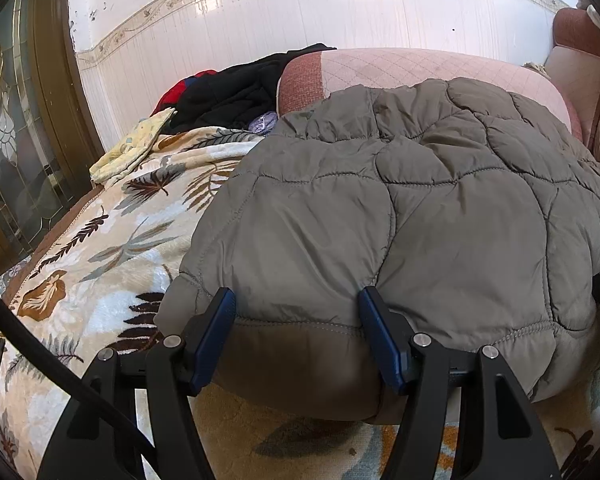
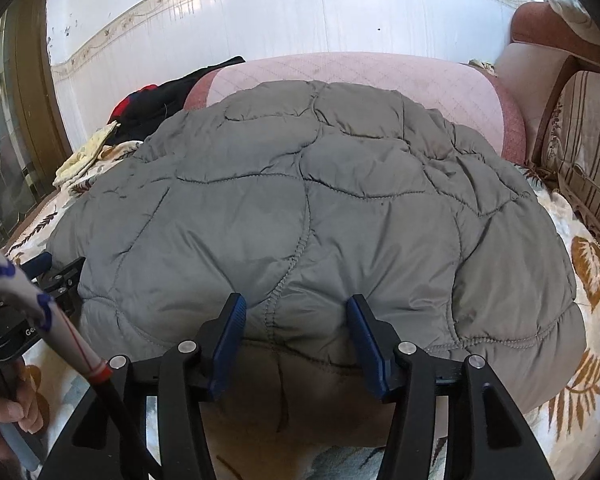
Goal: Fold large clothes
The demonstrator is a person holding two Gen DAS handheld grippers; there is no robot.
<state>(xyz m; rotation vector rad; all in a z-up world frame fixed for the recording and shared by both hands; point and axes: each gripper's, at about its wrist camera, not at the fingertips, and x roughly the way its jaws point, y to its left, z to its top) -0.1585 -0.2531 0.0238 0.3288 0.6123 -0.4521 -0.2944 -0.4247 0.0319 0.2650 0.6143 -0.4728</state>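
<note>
Left wrist view: left gripper [image 1: 296,334] has its fingers [image 1: 216,332] spread either side of the near hem of the grey quilted jacket [image 1: 420,208]; whether the pads press the hem, cannot tell. Right wrist view: right gripper [image 2: 296,338] likewise straddles the hem further right, jaws apart, grip unclear. Jacket lies folded on the leaf-print blanket [image 1: 112,248], pink cushion [image 1: 420,68] behind, dark clothes [image 1: 236,92] far left. Judgement: puffy, light, soft; shell looks slick, likely to spring open. Best hold: stitched hem edge at both near corners.
</note>
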